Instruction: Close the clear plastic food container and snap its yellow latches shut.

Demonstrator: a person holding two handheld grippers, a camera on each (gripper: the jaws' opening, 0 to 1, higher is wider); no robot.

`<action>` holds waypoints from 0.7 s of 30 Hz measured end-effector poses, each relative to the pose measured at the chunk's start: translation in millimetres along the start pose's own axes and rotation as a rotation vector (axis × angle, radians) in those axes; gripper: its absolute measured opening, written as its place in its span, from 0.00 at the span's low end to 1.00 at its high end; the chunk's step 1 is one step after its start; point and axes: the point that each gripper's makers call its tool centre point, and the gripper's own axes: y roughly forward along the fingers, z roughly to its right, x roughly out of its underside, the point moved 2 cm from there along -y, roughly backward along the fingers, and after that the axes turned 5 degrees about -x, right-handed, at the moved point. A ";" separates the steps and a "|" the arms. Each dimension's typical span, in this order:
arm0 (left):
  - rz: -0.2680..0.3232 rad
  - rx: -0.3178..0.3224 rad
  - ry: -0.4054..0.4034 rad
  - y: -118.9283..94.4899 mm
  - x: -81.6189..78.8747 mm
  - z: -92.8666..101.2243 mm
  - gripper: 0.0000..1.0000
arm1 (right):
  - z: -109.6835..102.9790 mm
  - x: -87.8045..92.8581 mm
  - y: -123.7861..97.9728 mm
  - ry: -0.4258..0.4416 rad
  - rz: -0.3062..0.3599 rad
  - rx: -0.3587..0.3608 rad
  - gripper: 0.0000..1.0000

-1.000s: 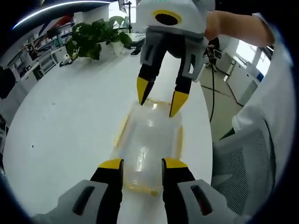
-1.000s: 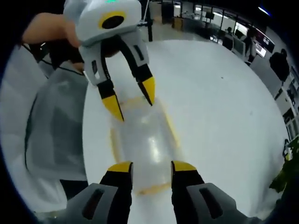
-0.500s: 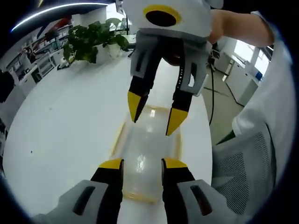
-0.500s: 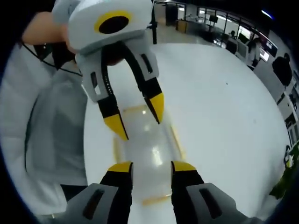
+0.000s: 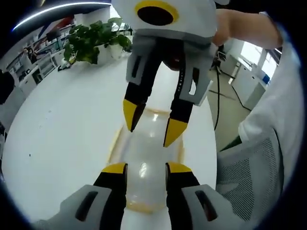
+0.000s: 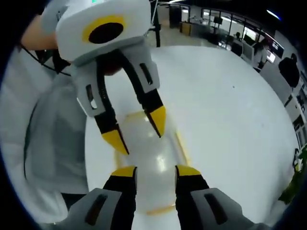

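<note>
We see the clear container [image 5: 144, 172] low in the centre of the left gripper view, on the white table [image 5: 62, 124], and in the lower centre of the right gripper view too. Its lid looks to lie flat on top, so we judge the closing done. Yellow latches [image 5: 115, 141] run along its edges; we cannot tell which are snapped, so latching seems left.

Its long axis runs from the bottom of each frame toward the centre, one short end at each of our tools.

Our left gripper [image 5: 146, 167] has its jaws parted over the near end, holding nothing. Our right gripper [image 6: 154, 168] does likewise at the opposite end.
</note>
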 end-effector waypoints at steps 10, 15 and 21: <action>-0.004 0.001 -0.015 2.8 1.8 4.0 0.30 | 6.9 0.0 3.3 0.000 -0.005 0.002 0.29; -0.003 0.003 -0.026 4.2 3.1 6.7 0.30 | 9.5 1.2 3.6 0.004 -0.005 0.005 0.29; 0.002 0.005 -0.033 5.1 2.4 10.3 0.30 | 12.2 1.2 5.6 0.006 -0.004 0.006 0.29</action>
